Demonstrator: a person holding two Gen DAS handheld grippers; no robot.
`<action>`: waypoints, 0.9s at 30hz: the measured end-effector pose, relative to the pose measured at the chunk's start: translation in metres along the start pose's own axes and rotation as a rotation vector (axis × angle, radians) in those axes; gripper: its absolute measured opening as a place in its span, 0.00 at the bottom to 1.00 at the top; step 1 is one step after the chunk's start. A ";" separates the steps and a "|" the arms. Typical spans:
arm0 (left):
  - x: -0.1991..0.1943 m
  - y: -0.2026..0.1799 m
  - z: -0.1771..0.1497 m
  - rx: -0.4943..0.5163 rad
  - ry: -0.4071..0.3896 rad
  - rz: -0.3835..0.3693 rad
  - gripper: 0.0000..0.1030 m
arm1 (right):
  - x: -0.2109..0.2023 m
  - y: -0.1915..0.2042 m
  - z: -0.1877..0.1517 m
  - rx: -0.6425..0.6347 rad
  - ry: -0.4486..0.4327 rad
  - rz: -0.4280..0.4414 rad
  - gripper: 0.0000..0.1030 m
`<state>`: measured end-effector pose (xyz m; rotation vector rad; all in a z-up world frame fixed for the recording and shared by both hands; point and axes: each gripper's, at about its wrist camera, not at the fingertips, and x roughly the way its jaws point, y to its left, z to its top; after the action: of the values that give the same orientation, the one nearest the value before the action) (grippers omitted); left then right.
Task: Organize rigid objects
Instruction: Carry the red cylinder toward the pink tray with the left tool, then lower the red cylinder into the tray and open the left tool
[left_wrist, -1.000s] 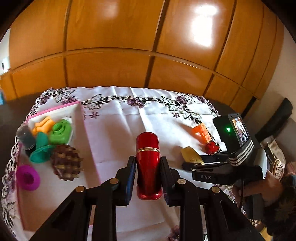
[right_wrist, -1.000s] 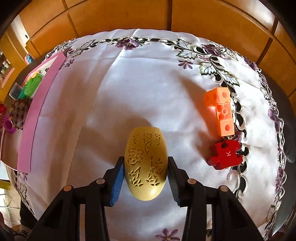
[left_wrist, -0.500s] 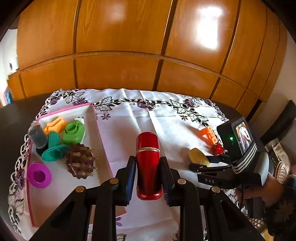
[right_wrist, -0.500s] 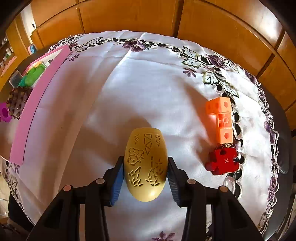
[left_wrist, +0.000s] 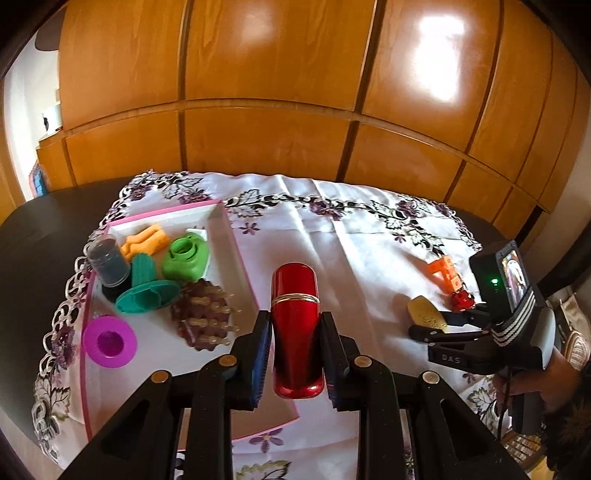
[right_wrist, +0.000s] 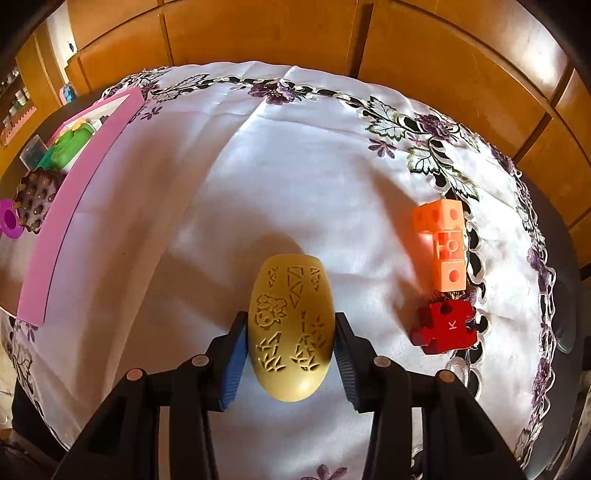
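Both grippers, the left gripper (left_wrist: 295, 347) and the right gripper (right_wrist: 291, 350), are black plastic with brass-coloured screws and ribbed blue pads (right_wrist: 233, 363), and at three o'clock in the left view the right one carries "DAS" lettering, white stripes, a green light and a thin black cable.

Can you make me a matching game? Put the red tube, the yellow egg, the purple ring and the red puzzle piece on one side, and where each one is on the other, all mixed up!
Things:
1. red tube
2. yellow egg
3. purple ring
4. puzzle piece

Places:
A. in the pink tray
B. loose on the cloth
C. in the right gripper
D. in the left gripper

Pairs: 1-D, 2-C, 3-A, 4-B
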<state>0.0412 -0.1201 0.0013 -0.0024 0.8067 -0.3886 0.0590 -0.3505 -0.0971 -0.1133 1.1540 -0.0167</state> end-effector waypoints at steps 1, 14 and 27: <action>0.000 0.003 -0.001 -0.005 0.001 0.007 0.25 | 0.000 0.000 0.000 -0.002 -0.001 -0.001 0.43; -0.002 0.034 -0.012 -0.038 0.028 0.075 0.25 | -0.001 0.003 0.001 -0.018 -0.005 -0.006 0.43; -0.020 0.101 -0.027 -0.157 0.056 0.095 0.25 | -0.001 0.003 0.001 -0.020 -0.005 -0.008 0.43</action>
<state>0.0438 -0.0160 -0.0187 -0.0996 0.8875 -0.2357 0.0596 -0.3474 -0.0957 -0.1357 1.1488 -0.0115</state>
